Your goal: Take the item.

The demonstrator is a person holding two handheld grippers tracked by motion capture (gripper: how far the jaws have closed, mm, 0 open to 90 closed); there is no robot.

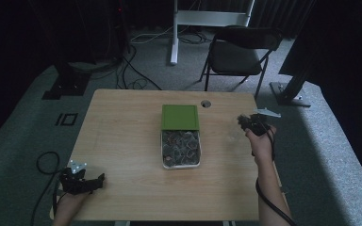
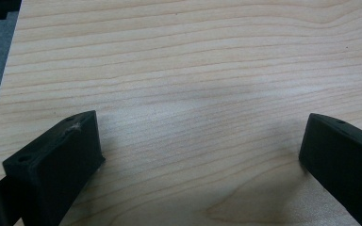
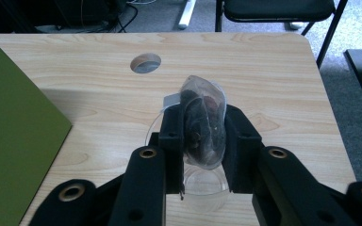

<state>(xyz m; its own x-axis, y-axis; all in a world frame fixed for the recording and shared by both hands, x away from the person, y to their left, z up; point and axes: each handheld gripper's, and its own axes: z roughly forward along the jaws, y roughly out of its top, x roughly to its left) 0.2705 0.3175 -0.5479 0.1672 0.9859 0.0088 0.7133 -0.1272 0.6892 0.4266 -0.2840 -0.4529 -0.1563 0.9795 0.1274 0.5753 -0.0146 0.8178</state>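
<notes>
My left hand-held gripper (image 1: 86,181) sits at the near left corner of the bench (image 1: 122,141), well to the left of the tray (image 1: 181,162) and nearer to me than it. Its jaws are spread wide, with bare wood between them and nothing held.

The tray lies at the middle of the bench and is full of small dark packets (image 1: 180,147) in clear wrapping. A green lid (image 1: 180,116) lies flat at the tray's far end, touching it. Beyond the lid's right corner is a round hole (image 1: 206,103) in the bench top.

To the right of the tray, near the right edge of the bench, my right hand-held gripper (image 3: 202,141) is raised above the wood. Its jaws are pressed onto one of the packets, a clear pouch (image 3: 202,125) with dark contents and a small white tag (image 3: 171,100) at its side. The pouch stands upright between the pads. Directly beneath it, in the right gripper view, stands a clear cup (image 3: 205,186) on the bench; I cannot tell whether the pouch touches its rim.

Past the far edge of the bench, right of the tray's line, a black folding chair (image 1: 240,54) stands on the grey carpet (image 1: 339,155).
</notes>
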